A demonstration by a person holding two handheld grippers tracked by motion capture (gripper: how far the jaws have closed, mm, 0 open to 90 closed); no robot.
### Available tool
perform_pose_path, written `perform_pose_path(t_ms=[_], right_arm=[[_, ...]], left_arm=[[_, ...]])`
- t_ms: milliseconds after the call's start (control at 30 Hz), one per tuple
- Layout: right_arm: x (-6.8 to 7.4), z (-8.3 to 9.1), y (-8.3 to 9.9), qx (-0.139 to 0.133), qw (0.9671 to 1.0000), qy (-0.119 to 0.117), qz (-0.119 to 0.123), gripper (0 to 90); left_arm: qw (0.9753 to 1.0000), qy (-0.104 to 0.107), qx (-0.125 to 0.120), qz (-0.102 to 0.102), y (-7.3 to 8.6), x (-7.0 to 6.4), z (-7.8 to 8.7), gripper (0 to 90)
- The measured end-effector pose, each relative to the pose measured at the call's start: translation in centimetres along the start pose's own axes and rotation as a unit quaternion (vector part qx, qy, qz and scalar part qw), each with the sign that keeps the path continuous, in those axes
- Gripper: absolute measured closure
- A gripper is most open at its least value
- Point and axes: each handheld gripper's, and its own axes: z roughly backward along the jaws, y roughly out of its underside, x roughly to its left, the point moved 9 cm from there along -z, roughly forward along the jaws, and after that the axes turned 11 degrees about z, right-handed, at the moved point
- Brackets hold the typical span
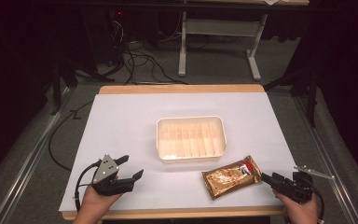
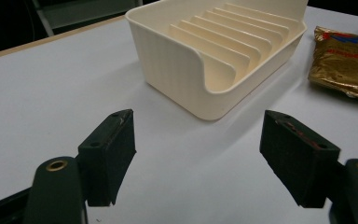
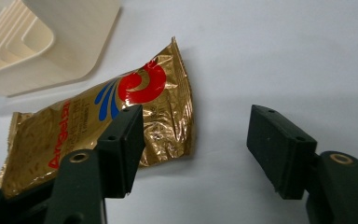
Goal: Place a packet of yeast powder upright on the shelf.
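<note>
Your left gripper (image 1: 130, 168) sits at the near-left of the table (image 1: 121, 121) w/ jaws spread wide and nothing between them, aimed at the tray (image 2: 177, 60), prob. just parked out of the way. The cream tray (image 1: 191, 139) sits mid-table, ribbed inside and holding nothing. Right of it and just nearer you, the gold packet (image 1: 233, 176) lies flat, apart from the tray; your right gripper (image 3: 193, 140), jaws apart, lines up on its right end, prob. for a grab.
</note>
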Motion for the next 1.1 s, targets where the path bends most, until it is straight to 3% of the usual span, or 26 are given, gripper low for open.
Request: perform_pose_path(t_ms=[367,600,867,1100], right_arm=[[1.1,-1.0,-0.1,-0.008,0.9963,-0.062,-0.058,27.1],[1.3,-1.5,-0.1,-0.008,0.9954,-0.067,-0.067,26.5],[1.9,-2.1,-0.4,-0.013,0.99,-0.1,-0.099,29.2],[2.3,-3.0,-0.7,-0.007,0.9902,-0.104,-0.093,36.0]], left_arm=[[1.0,-0.002,0.002,-0.002,0.2,0.0,0.2,26.9],[1.0,-0.004,0.004,-0.001,0.3,0.0,0.2,26.9],[1.0,-0.007,0.005,0.002,0.5,0.2,0.7,26.9],[0.9999,-0.015,0.006,0.005,0.9,0.5,1.2,26.9]])
